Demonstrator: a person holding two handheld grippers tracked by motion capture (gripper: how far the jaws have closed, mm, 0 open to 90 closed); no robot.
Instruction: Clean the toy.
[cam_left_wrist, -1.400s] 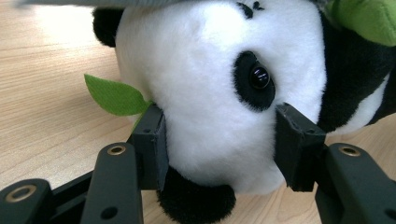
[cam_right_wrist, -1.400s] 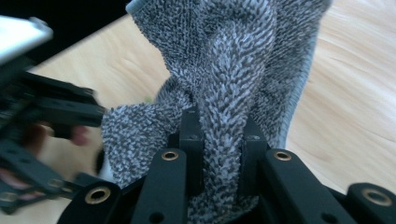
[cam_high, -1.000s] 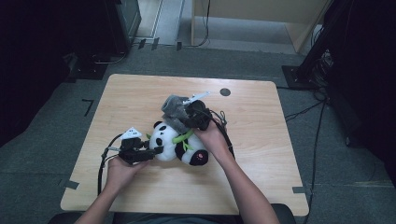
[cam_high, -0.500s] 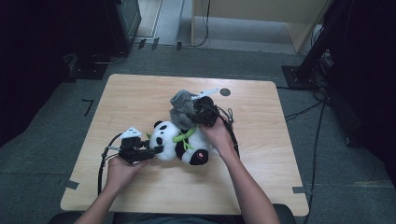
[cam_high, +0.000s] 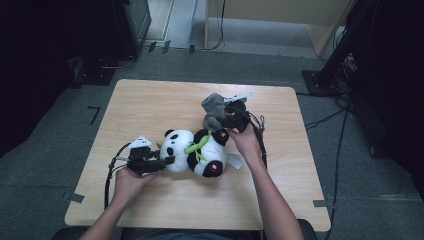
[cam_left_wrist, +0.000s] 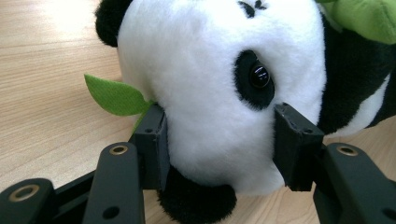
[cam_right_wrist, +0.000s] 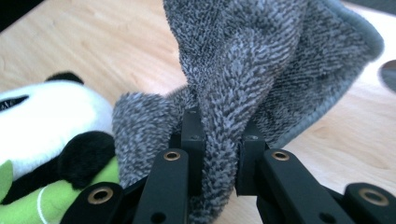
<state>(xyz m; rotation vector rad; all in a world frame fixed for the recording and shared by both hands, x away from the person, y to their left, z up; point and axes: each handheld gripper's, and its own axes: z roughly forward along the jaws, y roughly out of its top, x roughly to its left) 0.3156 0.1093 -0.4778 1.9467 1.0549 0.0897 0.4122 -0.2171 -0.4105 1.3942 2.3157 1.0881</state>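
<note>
A black-and-white plush panda (cam_high: 202, 152) lies on its side on the wooden table (cam_high: 150, 105), a green bamboo piece (cam_high: 196, 145) across its chest. My left gripper (cam_high: 167, 161) is shut on the panda's head (cam_left_wrist: 210, 70); both pads press into the white fur and a green leaf (cam_left_wrist: 114, 95) pokes out beside one pad. My right gripper (cam_high: 222, 120) is shut on a grey terry cloth (cam_high: 214, 106), holding it bunched just above the panda's far side. In the right gripper view the cloth (cam_right_wrist: 261, 56) rises from between the closed jaws of the gripper (cam_right_wrist: 219, 149), with the panda (cam_right_wrist: 42, 116) at the left.
A white tag (cam_high: 235, 161) sticks out beside the panda. Cables trail from both grippers across the table, one of them (cam_high: 260, 140) along the right forearm. Black stands and cables (cam_high: 345, 70) sit on the grey floor around the table.
My right gripper has carried the grey cloth to the right, off the panda's upper side. The left gripper stays clamped on the panda's head.
</note>
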